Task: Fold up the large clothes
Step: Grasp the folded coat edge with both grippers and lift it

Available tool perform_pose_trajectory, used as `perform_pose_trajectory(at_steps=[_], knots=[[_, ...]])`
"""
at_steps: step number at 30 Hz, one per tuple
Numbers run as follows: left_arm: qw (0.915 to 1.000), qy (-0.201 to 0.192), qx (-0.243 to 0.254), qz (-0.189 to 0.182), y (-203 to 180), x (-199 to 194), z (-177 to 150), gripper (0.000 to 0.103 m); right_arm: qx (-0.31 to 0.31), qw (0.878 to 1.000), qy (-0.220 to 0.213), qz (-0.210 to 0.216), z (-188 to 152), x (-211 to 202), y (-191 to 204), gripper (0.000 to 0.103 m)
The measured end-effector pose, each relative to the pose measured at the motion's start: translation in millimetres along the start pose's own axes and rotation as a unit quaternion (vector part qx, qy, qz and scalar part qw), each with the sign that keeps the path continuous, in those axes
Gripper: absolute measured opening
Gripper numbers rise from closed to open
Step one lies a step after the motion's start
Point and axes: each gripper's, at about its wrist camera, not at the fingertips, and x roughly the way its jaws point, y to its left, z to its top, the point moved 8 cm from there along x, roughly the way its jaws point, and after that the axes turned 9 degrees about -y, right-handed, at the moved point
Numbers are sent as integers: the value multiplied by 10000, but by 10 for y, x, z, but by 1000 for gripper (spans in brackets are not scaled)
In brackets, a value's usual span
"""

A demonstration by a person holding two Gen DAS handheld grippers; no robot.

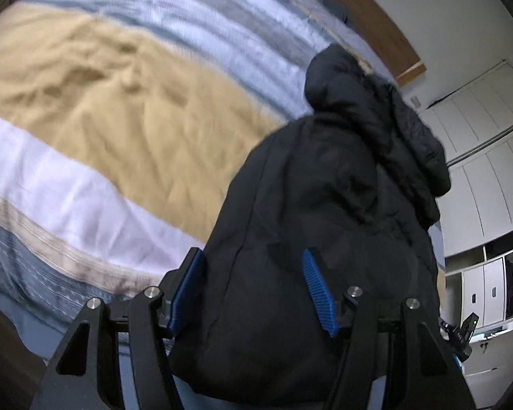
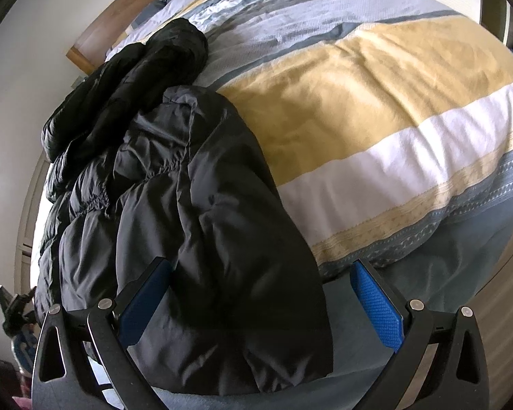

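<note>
A large black padded jacket (image 1: 307, 188) lies along one edge of the bed, its body folded over in a thick smooth slab (image 2: 205, 222). A quilted black part (image 2: 136, 68) is bunched beyond it toward the headboard. My left gripper (image 1: 252, 253) hovers at the near end of the slab. Its blue pads (image 1: 319, 294) stand apart with bare faces and the fabric bulges behind and between them. My right gripper (image 2: 261, 263) is open wide over the jacket's lower corner. Its left pad (image 2: 143, 300) is beside the fabric and its right pad (image 2: 376, 307) is clear of it.
The bed carries a striped duvet (image 2: 376, 102) in yellow, white and blue-grey. A wooden headboard (image 2: 95, 30) stands at the far end. White cupboard doors (image 1: 478, 136) and shelving are beside the bed. A small black object (image 2: 15, 307) shows at the view's edge.
</note>
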Motion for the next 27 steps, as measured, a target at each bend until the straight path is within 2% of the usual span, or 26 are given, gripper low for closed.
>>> perform_pose_trajectory(at_steps=[4,10,14,19,22,27], knots=[[9997,105,-202,-123,61,89,-85,58,66,9999,83,72,-41,26,9,103],[9957,152,-716,-561,143,116,-134,59,189,9995,144,227,-85,52,7,103],[9905,248,-918,-995,86,93,-168,59,293,9988,176,347,-111,78,4,103],[9789,381,-1156,-1641,-28,73,-204,62,463,9966,270,629,-142,122,38,103],[9746,474,-1233,-1809,-71,80,-219,62,492,9945,347,857,-170,136,101,103],[9736,570,-1087,-1926,-192,69,-251,62,406,9906,459,1227,-221,121,212,103]])
